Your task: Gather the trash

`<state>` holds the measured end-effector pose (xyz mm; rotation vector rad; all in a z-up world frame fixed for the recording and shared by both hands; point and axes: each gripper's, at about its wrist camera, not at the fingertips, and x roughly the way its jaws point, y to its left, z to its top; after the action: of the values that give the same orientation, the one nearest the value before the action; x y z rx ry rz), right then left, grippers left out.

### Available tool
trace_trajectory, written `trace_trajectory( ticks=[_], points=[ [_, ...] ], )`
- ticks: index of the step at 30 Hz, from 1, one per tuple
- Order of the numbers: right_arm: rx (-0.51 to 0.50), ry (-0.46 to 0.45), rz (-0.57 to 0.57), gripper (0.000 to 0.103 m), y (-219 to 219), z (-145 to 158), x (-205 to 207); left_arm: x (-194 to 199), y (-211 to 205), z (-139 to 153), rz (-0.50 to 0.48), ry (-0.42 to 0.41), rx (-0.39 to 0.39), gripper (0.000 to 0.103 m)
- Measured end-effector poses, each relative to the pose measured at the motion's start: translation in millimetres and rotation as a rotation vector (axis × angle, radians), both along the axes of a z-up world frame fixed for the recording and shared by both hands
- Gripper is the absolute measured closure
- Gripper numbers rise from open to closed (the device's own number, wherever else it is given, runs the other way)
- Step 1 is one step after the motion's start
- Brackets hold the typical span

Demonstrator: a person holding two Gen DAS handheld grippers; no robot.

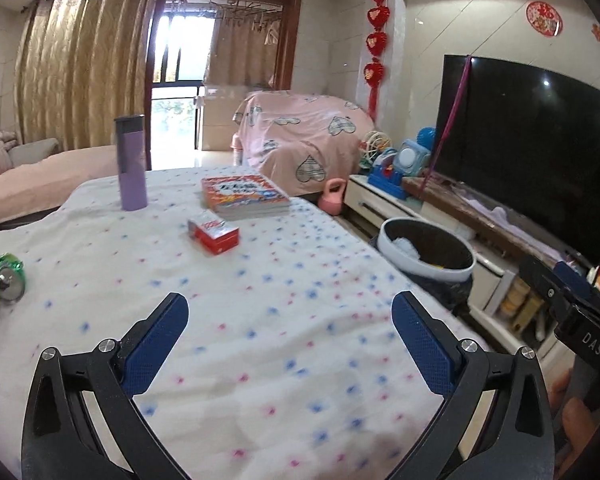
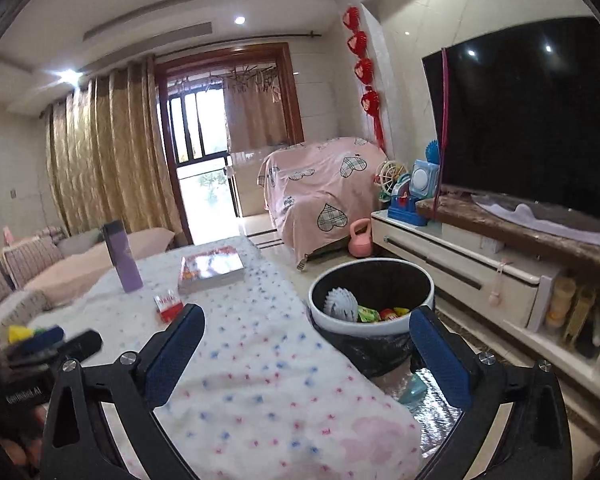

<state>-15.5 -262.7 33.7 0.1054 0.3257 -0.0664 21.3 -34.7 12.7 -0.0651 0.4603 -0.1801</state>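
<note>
Counting 1 bin [image 2: 370, 326] — 1 book [image 1: 244, 196]

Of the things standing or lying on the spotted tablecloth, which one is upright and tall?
The purple bottle, standing upright near the far left of the cloth. The book and the small red-and-white box both lie flat, and the crushed green can lies at the left edge.

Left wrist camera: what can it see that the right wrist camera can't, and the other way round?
Only the left wrist view shows the crushed green can at the table's edge. Only the right wrist view shows colourful wrappers inside the trash bin. Both show the purple bottle, the book, the red-and-white box and open, empty jaws.
</note>
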Motion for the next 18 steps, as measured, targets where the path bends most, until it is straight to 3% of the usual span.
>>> trace_trajectory(
  ticks=[7,18],
  points=[
    [0.0,0.023,-0.01,0.0,1,-16,-6,-14,1,-13,0.07,-0.048,0.059,0.0],
    [0.023,0.016,-0.019,0.0,-2,-19,-13,-18,-1,-13,0.089,-0.055,0.094,0.0]
  ],
)
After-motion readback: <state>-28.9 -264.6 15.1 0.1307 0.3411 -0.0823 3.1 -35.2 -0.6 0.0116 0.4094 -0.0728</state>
